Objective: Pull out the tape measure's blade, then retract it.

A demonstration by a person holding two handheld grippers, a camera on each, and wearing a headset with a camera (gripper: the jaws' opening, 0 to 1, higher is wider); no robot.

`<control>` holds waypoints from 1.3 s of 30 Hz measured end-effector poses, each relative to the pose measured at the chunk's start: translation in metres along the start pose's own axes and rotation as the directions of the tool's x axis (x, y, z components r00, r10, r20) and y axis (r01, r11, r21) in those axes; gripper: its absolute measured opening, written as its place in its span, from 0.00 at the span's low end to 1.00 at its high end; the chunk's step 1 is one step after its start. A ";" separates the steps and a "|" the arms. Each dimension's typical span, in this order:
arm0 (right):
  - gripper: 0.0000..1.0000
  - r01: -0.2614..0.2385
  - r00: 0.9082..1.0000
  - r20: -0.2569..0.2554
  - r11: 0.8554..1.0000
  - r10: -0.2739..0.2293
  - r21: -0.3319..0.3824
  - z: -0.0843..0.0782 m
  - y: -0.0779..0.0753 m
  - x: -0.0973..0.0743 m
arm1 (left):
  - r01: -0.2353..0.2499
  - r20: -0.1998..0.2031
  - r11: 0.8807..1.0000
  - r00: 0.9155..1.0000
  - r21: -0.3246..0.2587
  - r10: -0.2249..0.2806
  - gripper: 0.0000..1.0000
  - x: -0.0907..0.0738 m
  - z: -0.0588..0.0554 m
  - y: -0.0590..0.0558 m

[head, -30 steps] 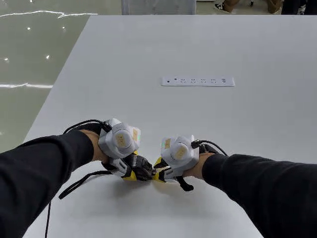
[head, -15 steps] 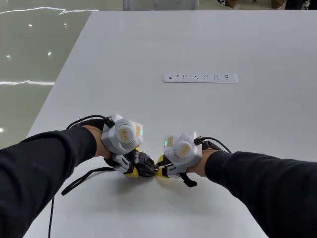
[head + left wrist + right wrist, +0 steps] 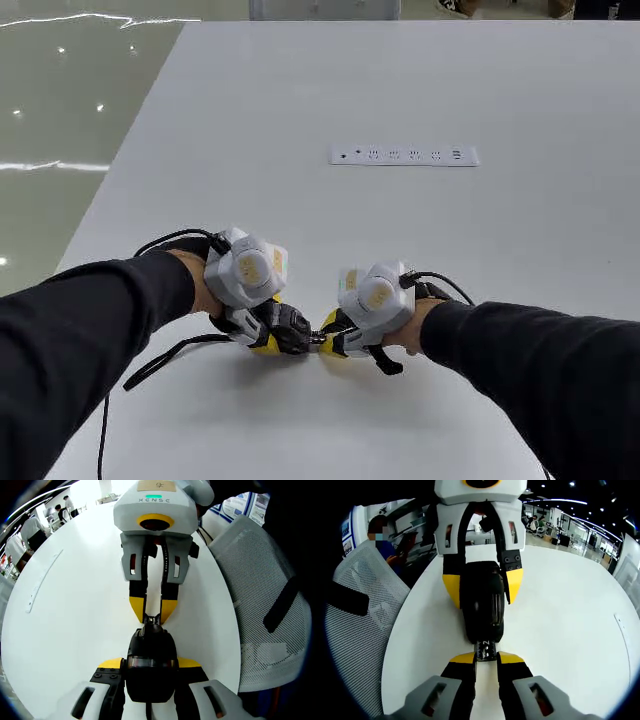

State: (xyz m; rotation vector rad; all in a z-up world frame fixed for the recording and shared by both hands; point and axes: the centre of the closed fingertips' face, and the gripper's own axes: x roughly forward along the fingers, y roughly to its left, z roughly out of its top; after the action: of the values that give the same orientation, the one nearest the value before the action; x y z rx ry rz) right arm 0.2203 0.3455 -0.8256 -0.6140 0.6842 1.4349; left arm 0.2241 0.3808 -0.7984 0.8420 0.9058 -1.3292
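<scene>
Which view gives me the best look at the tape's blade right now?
The right gripper view: the short pulled-out blade lies close up, markings visible, pinched by the right tool as it leaves the case. The left gripper view catches its end beyond the case; the head view, a tiny sliver.

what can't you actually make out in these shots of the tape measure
Right gripper view: blade markings too blurred to read; its tip is hidden inside the right hand-held gripper.
Head view: tape measure mostly covered by the left hand-held gripper; the blade's pulled-out length is too small to judge.
Head view: power strip switch state, too small.
</scene>
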 end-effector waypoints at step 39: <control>0.11 0.018 1.000 -0.009 1.000 -0.018 0.005 -0.010 -0.003 -0.012 | -0.019 0.007 0.999 1.000 -0.034 0.019 0.34 -0.002 -0.002 0.001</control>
State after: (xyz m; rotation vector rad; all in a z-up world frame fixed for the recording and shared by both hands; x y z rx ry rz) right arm 0.2230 0.3294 -0.8238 -0.6213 0.6879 1.4141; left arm 0.2246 0.3837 -0.7977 0.8175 0.9102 -1.2964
